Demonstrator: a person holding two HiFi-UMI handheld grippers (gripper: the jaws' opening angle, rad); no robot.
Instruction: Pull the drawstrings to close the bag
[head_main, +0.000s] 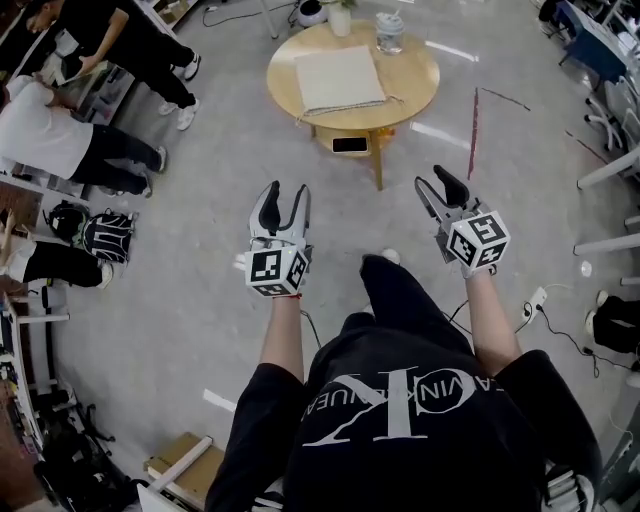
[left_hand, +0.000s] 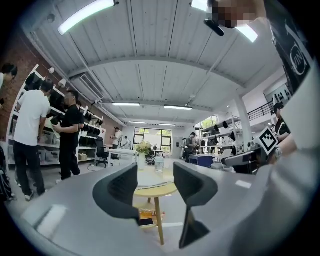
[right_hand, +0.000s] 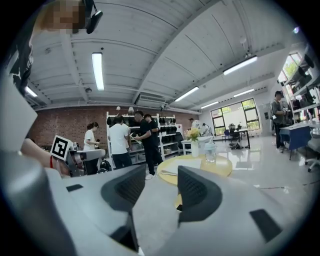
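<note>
While left gripper (head_main: 285, 195), right gripper (head_main: 437, 182) gape, bag (head_main: 338, 78) inside table rim (head_main: 425, 98).

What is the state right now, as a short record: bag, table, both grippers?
bag: beige, lying flat on the table, nothing touching it
table: round, wooden, ahead of both grippers
left gripper: jaws apart, empty, in the air short of the table
right gripper: jaws apart, empty, in the air short of the table
drawstrings: too small to make out
also on table: vase, clear jar
</note>
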